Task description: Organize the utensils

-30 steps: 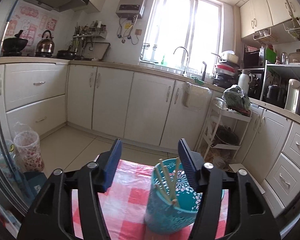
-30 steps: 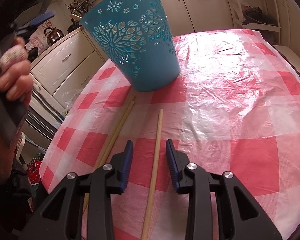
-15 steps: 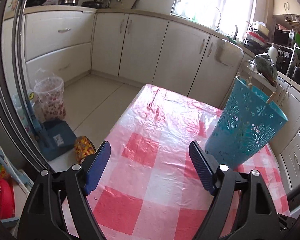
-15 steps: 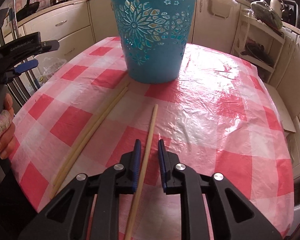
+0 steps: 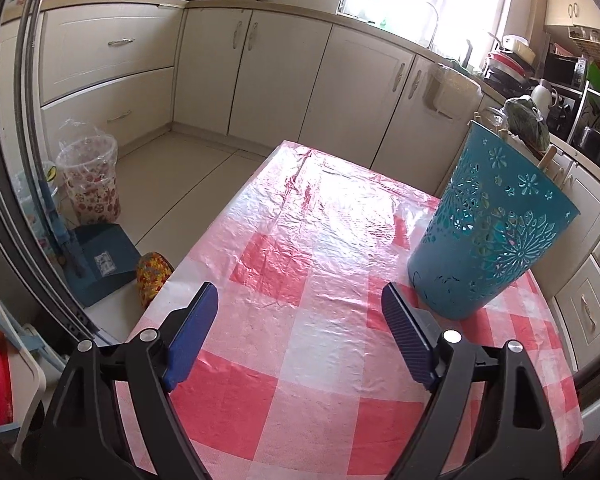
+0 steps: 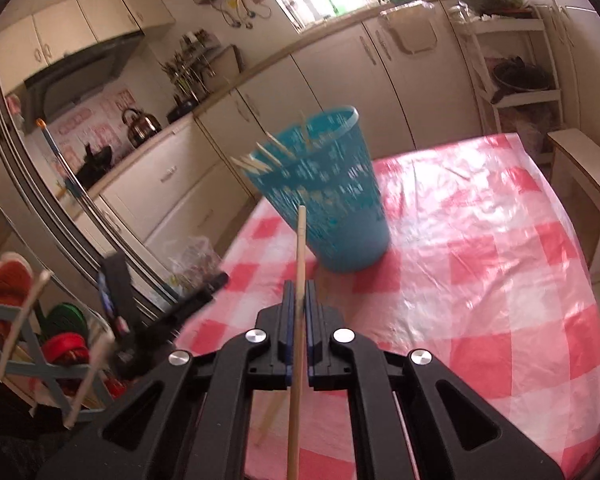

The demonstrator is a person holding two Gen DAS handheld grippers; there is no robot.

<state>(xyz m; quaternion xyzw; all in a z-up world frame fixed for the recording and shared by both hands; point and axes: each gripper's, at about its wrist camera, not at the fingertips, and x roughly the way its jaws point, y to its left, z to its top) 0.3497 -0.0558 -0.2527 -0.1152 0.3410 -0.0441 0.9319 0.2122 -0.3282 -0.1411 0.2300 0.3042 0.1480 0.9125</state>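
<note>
My right gripper (image 6: 299, 288) is shut on a wooden chopstick (image 6: 300, 240), which it holds above the red-checked tablecloth (image 6: 480, 280); the tip points at the teal cut-out basket (image 6: 340, 216). Several chopsticks (image 6: 260, 160) stick out of that basket. Another chopstick (image 6: 270, 416) lies on the cloth below the gripper. My left gripper (image 5: 298, 296) hangs over the near left of the table with its jaws opening wide and nothing between them. The basket (image 5: 488, 240) stands to its right.
A floral waste bin (image 5: 90, 176) and a blue dustpan (image 5: 100, 256) stand on the floor left of the table. Cream cabinets (image 5: 280, 76) run along the far wall. A white stool (image 6: 580, 168) sits by the table's right edge.
The right gripper closed on the single chopstick and lifted it off the cloth. The left gripper came down from above the basket to the table's left side and opened wider.
</note>
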